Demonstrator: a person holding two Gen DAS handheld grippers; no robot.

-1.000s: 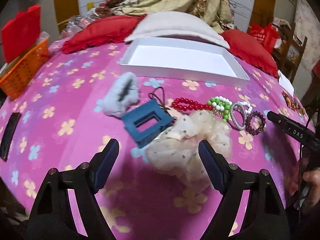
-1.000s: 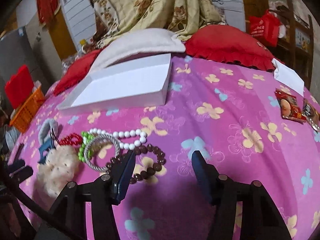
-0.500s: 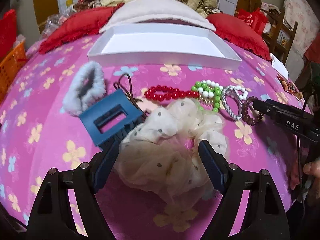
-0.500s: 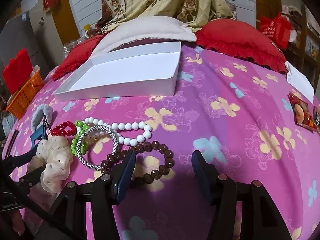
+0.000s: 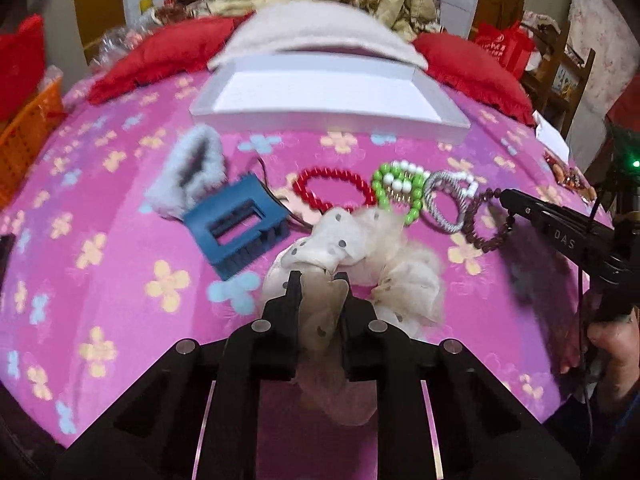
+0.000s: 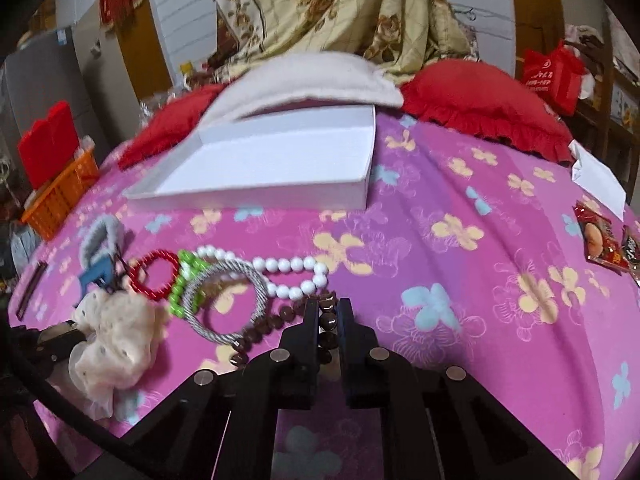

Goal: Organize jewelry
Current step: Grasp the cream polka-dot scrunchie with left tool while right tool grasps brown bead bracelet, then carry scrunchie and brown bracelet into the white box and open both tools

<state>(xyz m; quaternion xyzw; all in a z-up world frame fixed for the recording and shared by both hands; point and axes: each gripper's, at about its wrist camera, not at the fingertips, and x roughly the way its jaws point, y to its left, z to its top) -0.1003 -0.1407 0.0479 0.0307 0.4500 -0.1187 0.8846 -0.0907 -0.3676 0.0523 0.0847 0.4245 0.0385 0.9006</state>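
My left gripper [image 5: 319,284] is shut on the cream dotted scrunchie [image 5: 372,252], which rests on the pink flowered bedspread. My right gripper [image 6: 328,312] is shut on the dark brown bead bracelet [image 6: 276,322]; in the left wrist view that bracelet [image 5: 486,220] sits at the right gripper's tip. Between them lie a silver bangle [image 6: 224,304], a white pearl string [image 6: 296,276], a green bead bracelet [image 5: 396,192], a red bead bracelet [image 5: 332,192], a blue hair claw [image 5: 238,226] and a grey fluffy scrunchie [image 5: 188,176]. A white open box [image 5: 328,94] lies beyond them.
Red cushions [image 6: 480,100] and a white pillow [image 5: 320,32] lie behind the box. An orange basket [image 6: 60,196] stands at the far left. Snack packets [image 6: 604,240] and white paper [image 6: 596,176] lie at the right.
Both grippers have closed: the left on the cream scrunchie, the right on the brown bead bracelet. Both moved forward a little toward the items.
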